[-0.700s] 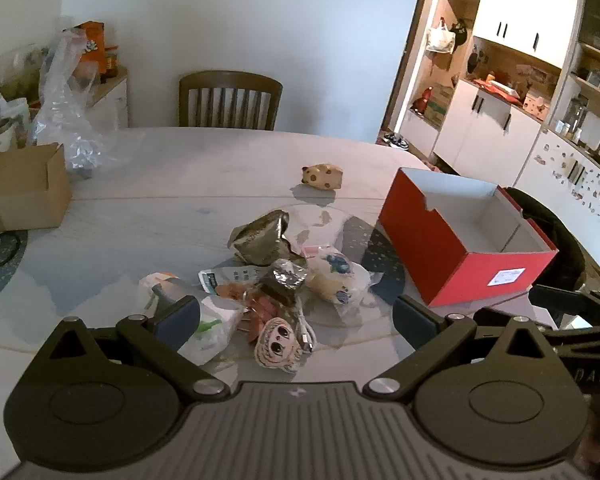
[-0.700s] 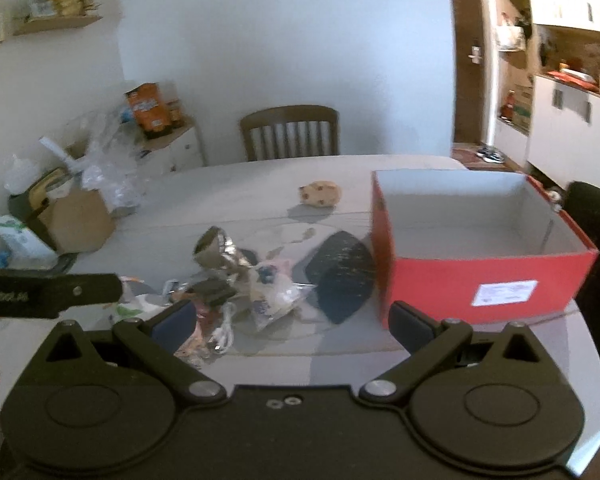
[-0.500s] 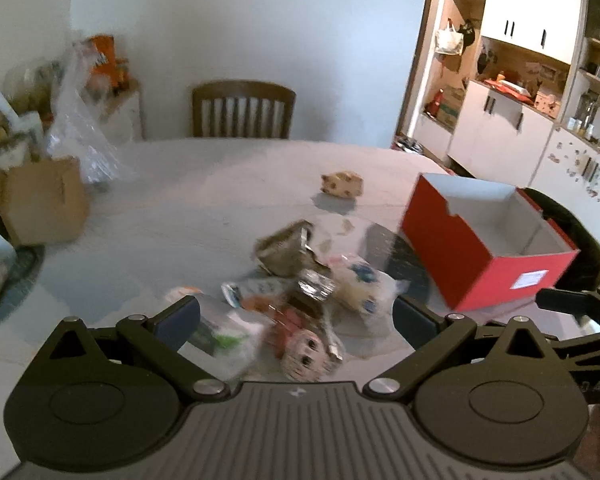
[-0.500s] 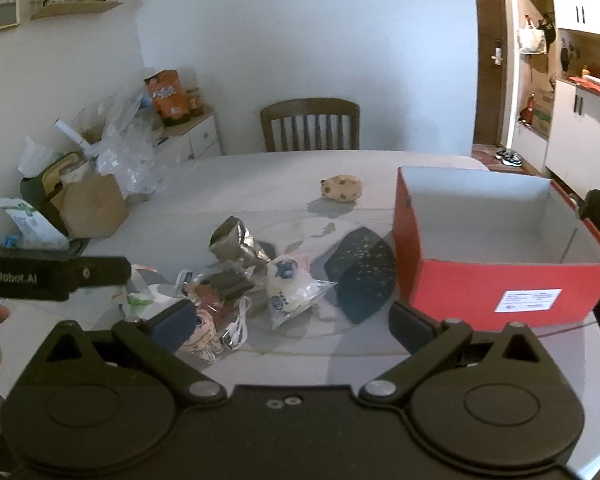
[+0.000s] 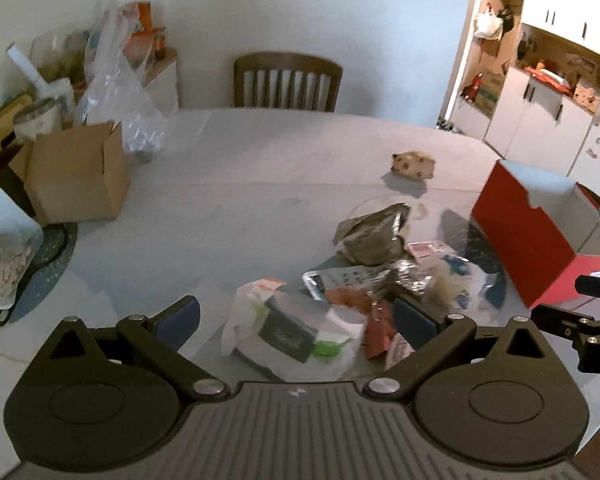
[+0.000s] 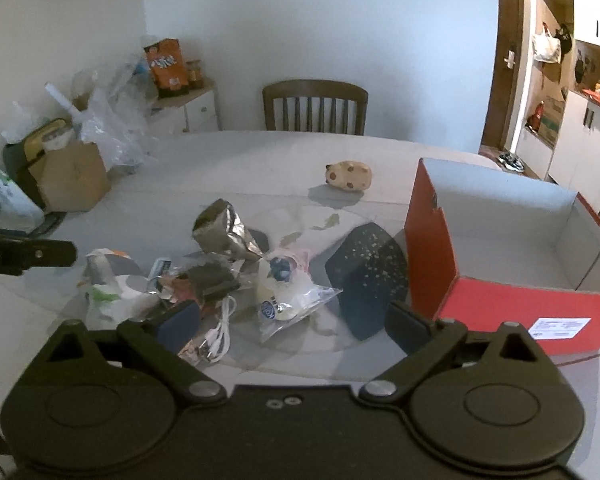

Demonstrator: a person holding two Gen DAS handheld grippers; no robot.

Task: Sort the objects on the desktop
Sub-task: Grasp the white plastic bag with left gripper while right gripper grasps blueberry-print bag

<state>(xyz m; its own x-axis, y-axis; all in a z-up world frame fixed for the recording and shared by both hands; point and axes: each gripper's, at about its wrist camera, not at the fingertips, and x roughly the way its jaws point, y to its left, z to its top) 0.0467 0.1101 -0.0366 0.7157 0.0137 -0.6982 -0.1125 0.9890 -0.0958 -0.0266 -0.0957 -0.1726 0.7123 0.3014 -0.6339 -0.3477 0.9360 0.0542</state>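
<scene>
The room is dim and a bit grey, with soft light and no hard glare. The small spotted toy animal [image 6: 349, 175] drops a faint shadow on the pale round bench [image 6: 260, 160]. The left view looks smeary, mostly over the crinkly white plastic bag [image 5: 296, 332]. Straight lines bend at the edges, and the corners go black.

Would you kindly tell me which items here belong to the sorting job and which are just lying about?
Job:
red box
crumpled foil bag
bagged toy
white cable
white plastic-wrapped packet
spotted toy

Lying about:
cardboard box
wooden chair
clear plastic bags
</scene>
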